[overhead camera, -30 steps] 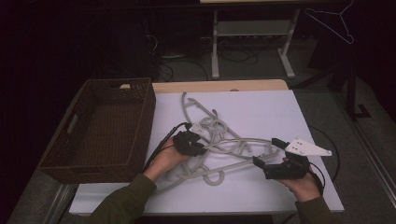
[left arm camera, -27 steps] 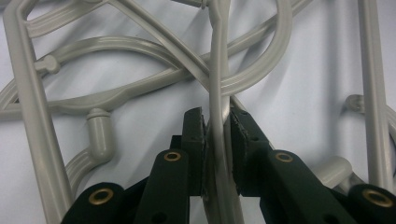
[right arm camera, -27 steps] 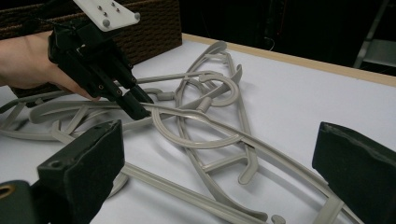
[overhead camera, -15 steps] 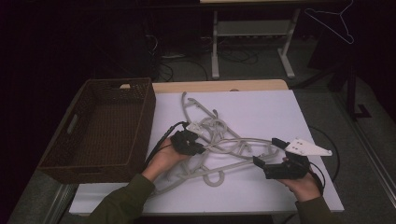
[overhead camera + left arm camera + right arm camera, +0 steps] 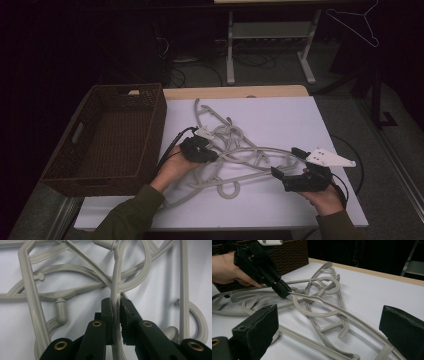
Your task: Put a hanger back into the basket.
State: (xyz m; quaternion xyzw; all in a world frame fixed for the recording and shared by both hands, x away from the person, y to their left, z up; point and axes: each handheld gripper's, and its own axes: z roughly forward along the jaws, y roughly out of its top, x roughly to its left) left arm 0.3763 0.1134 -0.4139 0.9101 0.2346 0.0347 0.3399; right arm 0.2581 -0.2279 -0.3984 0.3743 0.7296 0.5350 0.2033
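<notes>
Left gripper (image 5: 116,315) clamped on a hanger hook (image 5: 117,272) within the tangled hangers (image 5: 235,150); right gripper (image 5: 289,164) wide open, empty. Lifting risks dragging interlocked neighbours off the bench (image 5: 280,115).

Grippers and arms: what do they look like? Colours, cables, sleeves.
Both grippers, left and right, are black with two blocky jaws; brass-coloured rivets show at the jaw pivots. The right one carries a pale three-cornered plate. A black cable trails from the left. Sleeves are dark olive green.
</notes>
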